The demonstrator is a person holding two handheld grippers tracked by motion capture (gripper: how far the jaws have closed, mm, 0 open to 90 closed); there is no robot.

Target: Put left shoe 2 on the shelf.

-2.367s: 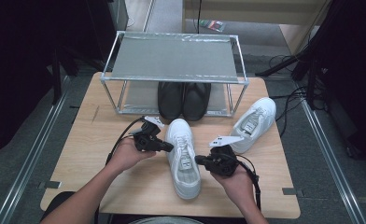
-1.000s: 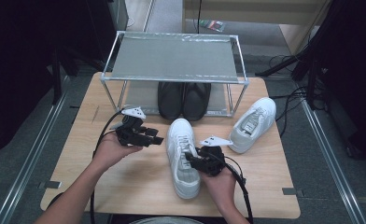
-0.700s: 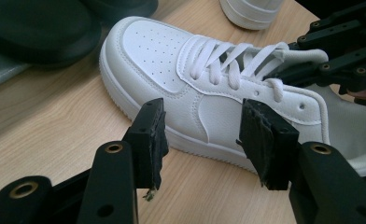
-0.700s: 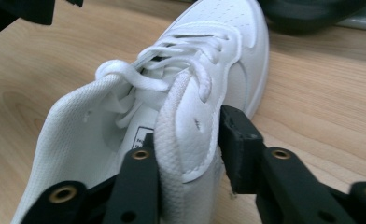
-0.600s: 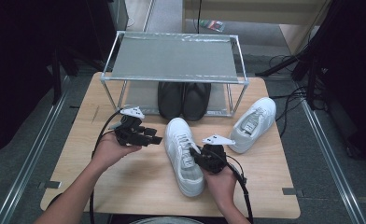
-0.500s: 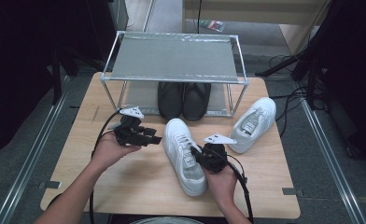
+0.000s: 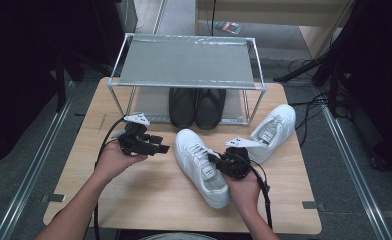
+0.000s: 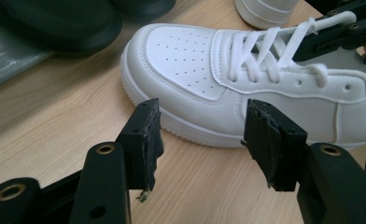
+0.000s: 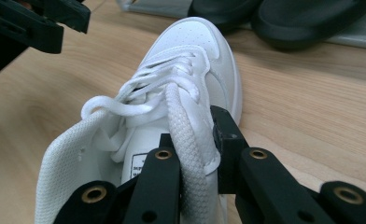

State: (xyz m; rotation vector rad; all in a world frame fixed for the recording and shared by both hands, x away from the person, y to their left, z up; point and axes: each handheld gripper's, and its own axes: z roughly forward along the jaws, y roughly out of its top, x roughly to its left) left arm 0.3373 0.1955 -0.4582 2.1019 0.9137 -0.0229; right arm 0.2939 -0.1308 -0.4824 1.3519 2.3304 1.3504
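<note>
Black shoes (image 7: 196, 106) under wire rack (image 7: 186, 62), upper centre; second sneaker (image 7: 273, 131) right. White sneaker (image 7: 200, 165) mid-table (image 7: 149, 200): right claw (image 7: 219, 162) just closed, clamping its side wall; left claw (image 7: 159, 144) wide, empty, beside toe.

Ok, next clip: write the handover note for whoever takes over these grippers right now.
Right gripper: its jaws have just been closing and now pinch the collar edge of the near white sneaker, by the laces.
Left gripper: open, holding nothing, hovering beside that sneaker's toe.
Second white sneaker lies at the table's right; a pair of black shoes sits under the metal rack.
Done: one sneaker gripped. Left: probably placing both white sneakers on the rack.
</note>
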